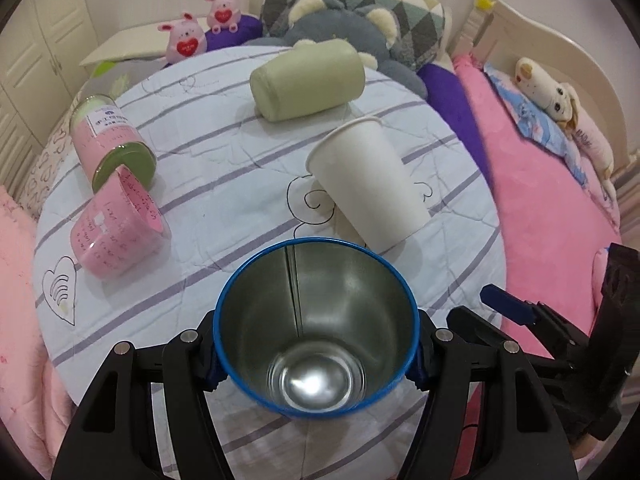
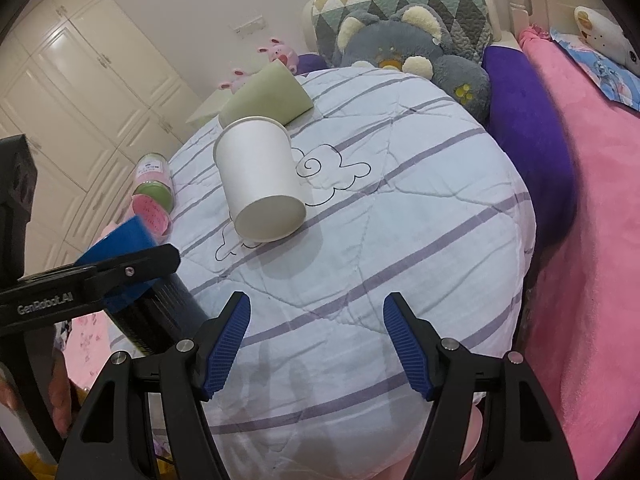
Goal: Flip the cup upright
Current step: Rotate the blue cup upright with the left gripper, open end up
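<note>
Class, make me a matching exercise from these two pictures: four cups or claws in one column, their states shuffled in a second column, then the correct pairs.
Things
1. blue metal cup with steel inside
2. white paper cup
3. pale green cup
4. right claw

States
A. open, holding nothing
B. lying on its side farthest back, beside the grey plush toy
C. clamped in the left claw
D. lying on its side mid-quilt

Pairs: 1-C, 2-D, 3-B, 4-A
</note>
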A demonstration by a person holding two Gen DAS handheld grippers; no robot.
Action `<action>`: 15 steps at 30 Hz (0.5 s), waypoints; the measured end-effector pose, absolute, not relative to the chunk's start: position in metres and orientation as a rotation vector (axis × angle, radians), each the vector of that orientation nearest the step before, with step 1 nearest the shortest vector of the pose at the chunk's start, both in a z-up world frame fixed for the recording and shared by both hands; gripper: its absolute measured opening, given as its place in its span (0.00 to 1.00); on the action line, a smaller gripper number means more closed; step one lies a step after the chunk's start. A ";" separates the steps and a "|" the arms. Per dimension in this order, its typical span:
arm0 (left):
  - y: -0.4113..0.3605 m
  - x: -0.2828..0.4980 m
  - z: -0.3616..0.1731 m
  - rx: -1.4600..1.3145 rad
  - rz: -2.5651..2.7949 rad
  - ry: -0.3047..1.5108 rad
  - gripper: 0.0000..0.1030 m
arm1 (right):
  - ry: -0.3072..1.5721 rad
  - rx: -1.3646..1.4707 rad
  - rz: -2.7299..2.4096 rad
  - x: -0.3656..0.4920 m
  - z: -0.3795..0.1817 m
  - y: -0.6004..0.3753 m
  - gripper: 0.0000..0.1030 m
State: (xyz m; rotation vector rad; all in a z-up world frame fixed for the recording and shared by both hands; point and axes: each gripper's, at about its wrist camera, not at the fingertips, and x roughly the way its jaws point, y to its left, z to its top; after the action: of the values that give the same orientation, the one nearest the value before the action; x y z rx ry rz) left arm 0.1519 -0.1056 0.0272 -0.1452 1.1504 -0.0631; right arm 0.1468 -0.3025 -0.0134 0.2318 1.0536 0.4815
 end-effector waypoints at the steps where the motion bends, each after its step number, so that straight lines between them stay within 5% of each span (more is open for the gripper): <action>1: -0.106 0.151 0.025 -0.145 -0.063 1.152 0.66 | 1.054 0.230 0.480 0.146 -0.013 -0.302 0.69; 15: -0.114 0.118 0.014 -0.157 -0.086 1.136 0.83 | 1.049 0.203 0.435 0.122 -0.008 -0.300 0.69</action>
State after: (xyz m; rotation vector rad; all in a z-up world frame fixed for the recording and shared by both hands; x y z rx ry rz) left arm 0.1179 -0.1141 0.0143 -0.1570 1.1363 -0.0862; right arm 0.1216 -0.2999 -0.0076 0.2029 1.0486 0.4349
